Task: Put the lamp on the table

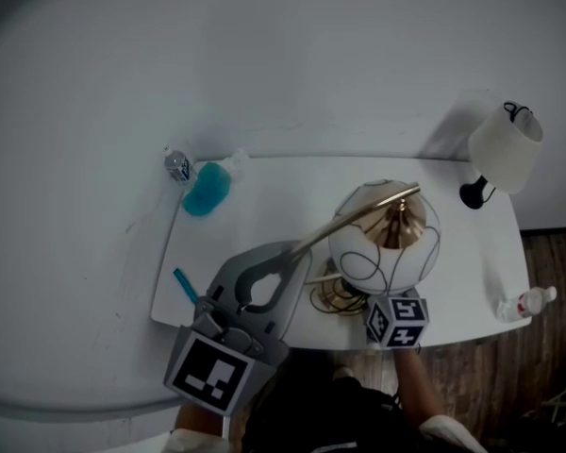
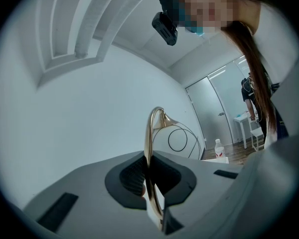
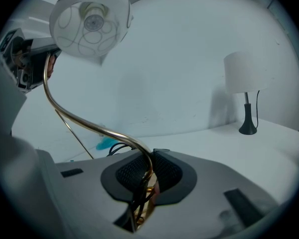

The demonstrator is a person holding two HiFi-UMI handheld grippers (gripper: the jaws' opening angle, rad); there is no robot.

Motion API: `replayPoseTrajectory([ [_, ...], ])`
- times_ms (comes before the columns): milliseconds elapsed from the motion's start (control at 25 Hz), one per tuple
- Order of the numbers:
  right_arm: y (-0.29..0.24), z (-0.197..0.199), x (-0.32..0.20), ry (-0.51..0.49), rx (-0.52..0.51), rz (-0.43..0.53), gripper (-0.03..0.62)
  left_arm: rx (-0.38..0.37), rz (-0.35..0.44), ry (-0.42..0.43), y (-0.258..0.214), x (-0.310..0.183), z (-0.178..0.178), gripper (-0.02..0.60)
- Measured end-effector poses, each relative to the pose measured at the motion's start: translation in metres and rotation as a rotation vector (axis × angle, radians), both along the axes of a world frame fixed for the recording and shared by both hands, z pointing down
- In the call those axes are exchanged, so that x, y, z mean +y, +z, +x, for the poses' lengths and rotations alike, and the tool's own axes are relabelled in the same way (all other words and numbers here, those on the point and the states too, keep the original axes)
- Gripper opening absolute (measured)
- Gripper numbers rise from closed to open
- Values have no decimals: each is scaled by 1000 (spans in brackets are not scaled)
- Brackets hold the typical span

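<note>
Left gripper (image 2: 150, 183) clamped on the upper brass stem of the lamp (image 1: 382, 239). Right gripper (image 3: 147, 183) clamped on the stem's lower end, with the cable (image 3: 120, 147) running in alongside. The lamp is held tilted above the near edge of the table (image 1: 264, 196). It is probably light but top-heavy. The smooth stem may twist in the jaws and the globe shade looks fragile, so grasp the stem only.

I count two lamps, the gold-stemmed lamp (image 1: 354, 253) and a white-shaded lamp (image 1: 503, 149), and my two grippers, left gripper (image 2: 152, 183) and right gripper (image 3: 147, 180). Two clear bottles: rear-left bottle (image 1: 177, 165), front-right bottle (image 1: 526, 302). One table (image 1: 283, 196), one blue container (image 1: 206, 190), one blue pen (image 1: 184, 285).
</note>
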State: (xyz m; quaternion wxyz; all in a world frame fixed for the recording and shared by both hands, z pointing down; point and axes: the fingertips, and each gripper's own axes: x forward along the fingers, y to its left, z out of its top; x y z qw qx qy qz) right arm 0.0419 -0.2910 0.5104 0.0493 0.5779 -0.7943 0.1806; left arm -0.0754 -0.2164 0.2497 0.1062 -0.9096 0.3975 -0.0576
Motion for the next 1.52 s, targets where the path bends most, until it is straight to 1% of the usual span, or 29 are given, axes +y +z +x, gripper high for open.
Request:
replayPoseTrajectory([
  [480,17,-12,-15,7,-6,-25,38,-1,-22,13,13,-17,-8,8],
  [760,27,-10,-23,21,-6,-36,38,-13,-35,23,23,-28,-6,6],
  [1000,36,-8,-30,35,-7,-52,38,-11,-54,41,30,-38,-3,6],
  [1160,39,-7,-34,43,-8,-55,38,-9,-52,51,32,-42,-3,6],
  [1520,46,-5,-44,57,-4,-64,38,-2,-76,59,39,-54,-1,6],
])
